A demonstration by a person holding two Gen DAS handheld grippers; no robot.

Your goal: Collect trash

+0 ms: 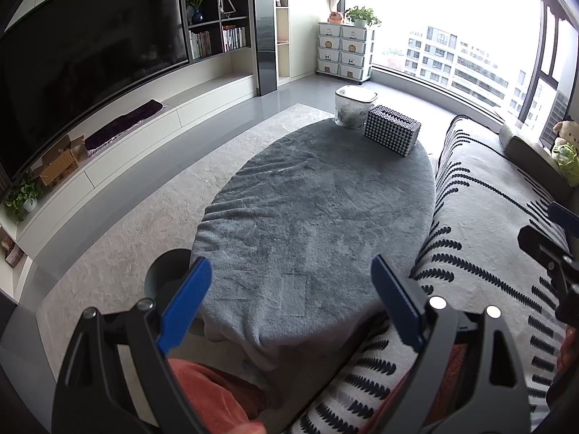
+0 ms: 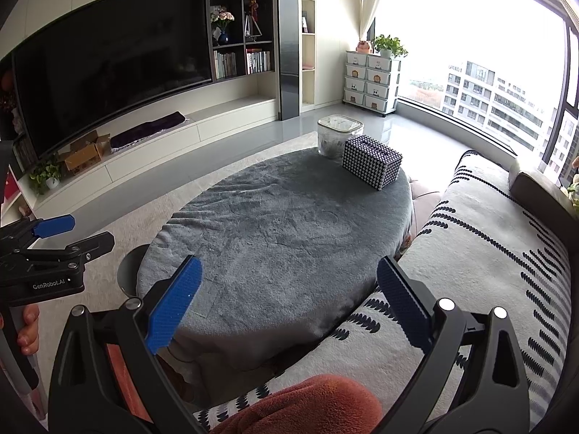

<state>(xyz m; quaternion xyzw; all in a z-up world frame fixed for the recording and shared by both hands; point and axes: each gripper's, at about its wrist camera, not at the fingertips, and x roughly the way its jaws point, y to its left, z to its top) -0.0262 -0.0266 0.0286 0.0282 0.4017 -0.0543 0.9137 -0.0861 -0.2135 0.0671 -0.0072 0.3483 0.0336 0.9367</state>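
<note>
Grey plush-covered oval table bears a black-and-white patterned tissue box beside a clear plastic bin (far end); left gripper and right gripper both hover spread, holding nothing.

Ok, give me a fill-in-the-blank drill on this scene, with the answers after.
1. The left gripper and right gripper both hold ____.
2. The patterned tissue box rests on the ____ table cover.
3. The clear bin stands just ____ the tissue box.

Answers: nothing; grey; behind

L hand-held gripper agape, R hand-held gripper agape
</note>
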